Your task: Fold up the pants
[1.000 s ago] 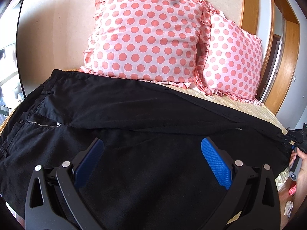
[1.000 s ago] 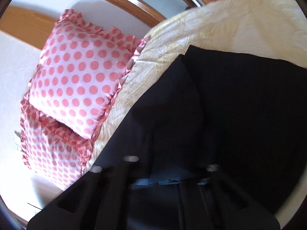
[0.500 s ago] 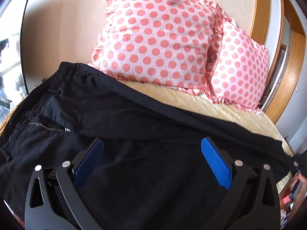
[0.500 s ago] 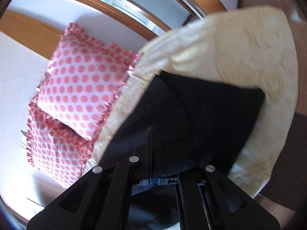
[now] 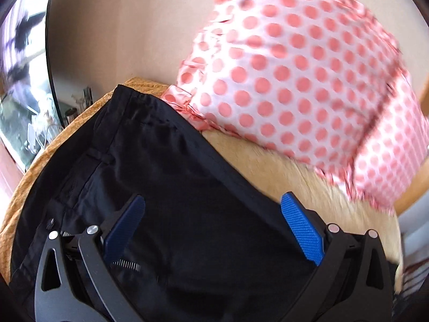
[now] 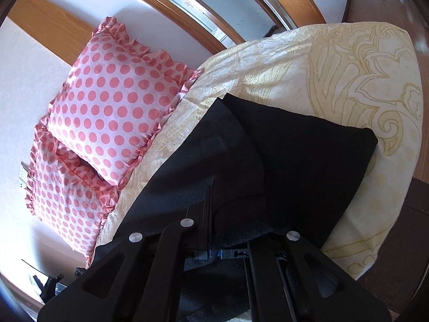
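While the pants lay spread over the bed, the scene read as follows.

Left hand-held gripper (image 5: 211,225): its jaws stood wide apart, with nothing between the blue pads (image 5: 301,232); it hung over the black cloth near the waistband, and I could not tell whether it touched the cloth.

Right hand-held gripper (image 6: 211,209): its jaws were pressed together, clamped on a pinch of the black cloth at the leg end, with the fabric bunched up on either side of the closed fingers.

Pants (image 5: 187,187): black, lying flat on the bed; in the left wrist view the waistband end with a belt loop sat towards the left, close to the bed's edge, and a short run of zip teeth showed by the left finger. In the right wrist view the cloth ran away from the clamped fingers, one layer lying partly over another, its far corner well short of the bed's edge.

Bed cover (image 6: 348,67): pale yellow with a large leaf-like pattern, under the pants.

Pillows (image 6: 112,112): two, pink with coral dots and frilled edges, stacked against the wall at the head of the bed, just beside the pants' long edge.

Left wrist view: blurred.
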`<state>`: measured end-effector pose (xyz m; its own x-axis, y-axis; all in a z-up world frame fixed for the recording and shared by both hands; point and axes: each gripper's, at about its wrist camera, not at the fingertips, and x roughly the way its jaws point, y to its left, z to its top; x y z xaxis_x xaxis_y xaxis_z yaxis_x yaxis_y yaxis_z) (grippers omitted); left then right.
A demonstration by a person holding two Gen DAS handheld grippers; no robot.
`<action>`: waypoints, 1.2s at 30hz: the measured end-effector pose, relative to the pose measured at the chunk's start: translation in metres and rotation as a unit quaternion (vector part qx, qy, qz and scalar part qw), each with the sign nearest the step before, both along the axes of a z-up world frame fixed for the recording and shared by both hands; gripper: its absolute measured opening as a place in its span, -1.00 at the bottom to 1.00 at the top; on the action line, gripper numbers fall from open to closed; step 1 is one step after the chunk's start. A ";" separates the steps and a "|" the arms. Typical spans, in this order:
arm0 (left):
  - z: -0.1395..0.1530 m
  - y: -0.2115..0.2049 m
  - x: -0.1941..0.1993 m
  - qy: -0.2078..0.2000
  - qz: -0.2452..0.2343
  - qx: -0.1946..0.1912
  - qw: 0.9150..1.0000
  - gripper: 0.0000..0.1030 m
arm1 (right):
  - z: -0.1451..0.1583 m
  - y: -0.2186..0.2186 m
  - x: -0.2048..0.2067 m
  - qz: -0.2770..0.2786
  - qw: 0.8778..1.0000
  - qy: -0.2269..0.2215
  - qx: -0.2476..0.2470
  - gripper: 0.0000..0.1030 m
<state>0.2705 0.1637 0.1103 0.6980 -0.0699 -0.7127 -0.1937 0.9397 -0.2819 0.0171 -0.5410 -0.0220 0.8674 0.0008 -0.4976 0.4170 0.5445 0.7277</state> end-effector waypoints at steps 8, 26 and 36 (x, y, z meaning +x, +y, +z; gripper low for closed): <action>-0.040 0.018 0.105 0.111 0.053 -0.033 0.992 0.91 | 0.001 0.003 0.002 0.001 1.000 0.006 -0.016 -0.98; -0.035 0.054 0.055 0.051 0.098 -0.116 0.987 -0.77 | 0.001 -0.002 0.007 0.002 1.000 0.005 -0.014 -0.97; 0.015 0.060 -0.135 -0.083 0.073 -0.106 0.988 -0.77 | 0.028 -0.015 0.005 -0.001 0.999 -0.028 -0.018 -0.96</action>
<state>0.1356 0.2237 0.1256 0.8179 -0.0959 -0.5673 -0.2568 0.8215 -0.5091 0.0223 -0.5562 0.0059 0.8935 -0.0181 -0.4488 0.3780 0.5699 0.7296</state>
